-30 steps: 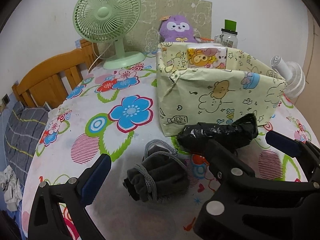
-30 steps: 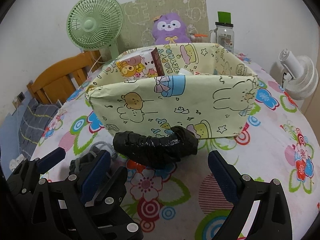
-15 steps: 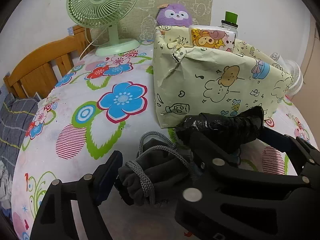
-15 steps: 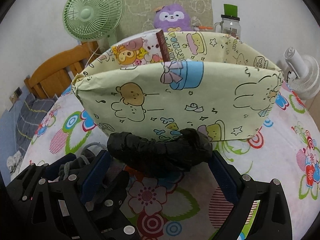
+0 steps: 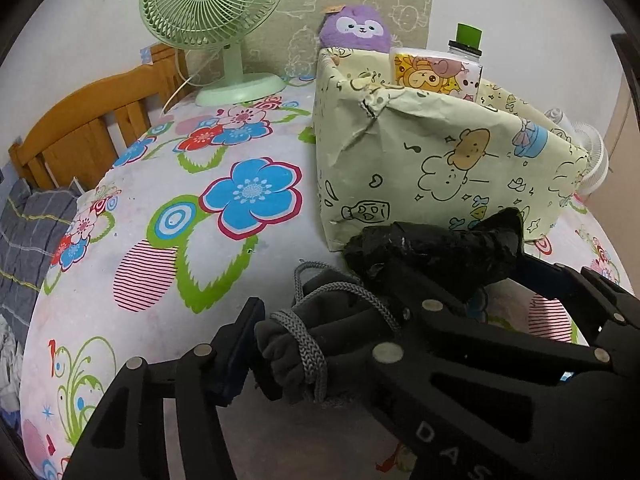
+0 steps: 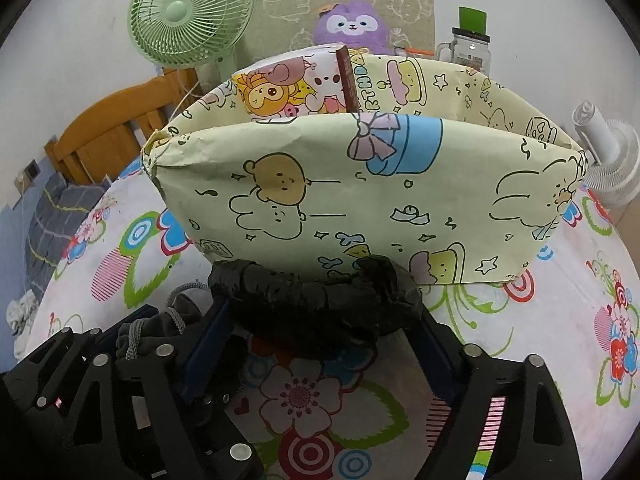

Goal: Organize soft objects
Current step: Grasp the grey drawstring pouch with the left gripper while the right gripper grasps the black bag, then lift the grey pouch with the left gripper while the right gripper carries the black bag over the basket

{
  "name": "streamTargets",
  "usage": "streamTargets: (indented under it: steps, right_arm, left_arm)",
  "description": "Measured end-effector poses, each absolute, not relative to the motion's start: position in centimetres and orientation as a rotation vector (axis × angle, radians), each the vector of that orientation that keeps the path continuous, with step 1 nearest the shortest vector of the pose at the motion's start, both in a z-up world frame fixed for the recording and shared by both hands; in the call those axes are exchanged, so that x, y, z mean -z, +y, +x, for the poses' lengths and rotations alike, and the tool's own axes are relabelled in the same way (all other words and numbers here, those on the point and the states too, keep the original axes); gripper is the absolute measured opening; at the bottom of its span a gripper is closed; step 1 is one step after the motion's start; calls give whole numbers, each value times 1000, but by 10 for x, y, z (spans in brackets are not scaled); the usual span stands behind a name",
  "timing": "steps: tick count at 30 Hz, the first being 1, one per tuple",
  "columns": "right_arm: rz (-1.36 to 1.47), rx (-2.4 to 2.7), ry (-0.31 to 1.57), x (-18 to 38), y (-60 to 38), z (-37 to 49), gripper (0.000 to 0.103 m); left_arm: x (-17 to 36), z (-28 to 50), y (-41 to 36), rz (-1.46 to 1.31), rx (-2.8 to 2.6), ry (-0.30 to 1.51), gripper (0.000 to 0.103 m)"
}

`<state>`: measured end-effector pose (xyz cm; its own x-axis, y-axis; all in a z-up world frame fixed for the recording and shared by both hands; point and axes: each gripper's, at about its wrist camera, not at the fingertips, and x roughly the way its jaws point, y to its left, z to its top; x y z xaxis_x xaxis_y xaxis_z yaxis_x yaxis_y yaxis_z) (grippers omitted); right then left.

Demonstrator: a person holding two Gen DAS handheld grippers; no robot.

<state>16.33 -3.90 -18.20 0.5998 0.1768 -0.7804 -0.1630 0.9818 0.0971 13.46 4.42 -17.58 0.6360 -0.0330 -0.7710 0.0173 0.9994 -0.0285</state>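
Note:
A dark grey drawstring pouch [image 5: 340, 344] lies on the flowered tablecloth [image 5: 160, 280]. My left gripper [image 5: 324, 332] has it between its jaws, which are closing, and both pads touch its sides. Just behind it, a black plastic-wrapped roll [image 6: 316, 300] lies crosswise against the front wall of the cartoon-print paper box [image 6: 360, 200]. My right gripper [image 6: 322, 336] straddles the roll. Its jaws are closing and its blue pads [image 6: 208, 344] stand right at the roll's two ends. The roll [image 5: 432, 256] and the box [image 5: 440, 168] also show in the left wrist view, and the pouch [image 6: 176, 320] in the right wrist view.
A cartoon-print pack [image 6: 292, 88] stands inside the box. Behind it are a purple plush [image 6: 352, 24], a green desk fan [image 5: 212, 12] and a jar with a green lid [image 6: 472, 40]. A white fan [image 6: 608, 160] stands at the right, a wooden chair [image 5: 100, 128] at the left.
Both grippers came closer to the table. The left jaws narrowed from wide apart until they met the pouch. The right jaws drew in to the ends of the black roll.

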Motion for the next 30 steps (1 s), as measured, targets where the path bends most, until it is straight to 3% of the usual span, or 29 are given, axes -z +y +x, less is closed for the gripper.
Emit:
streamTargets:
  steps: [10,30]
  right_arm:
    - [22,-196,900,180,-42,158,70]
    - [62,-180,836,152,-73,121,69]
  left_arm:
    - [175,130,41,-27,37,879,61]
    - [151,99,13,-2,56,825,60]
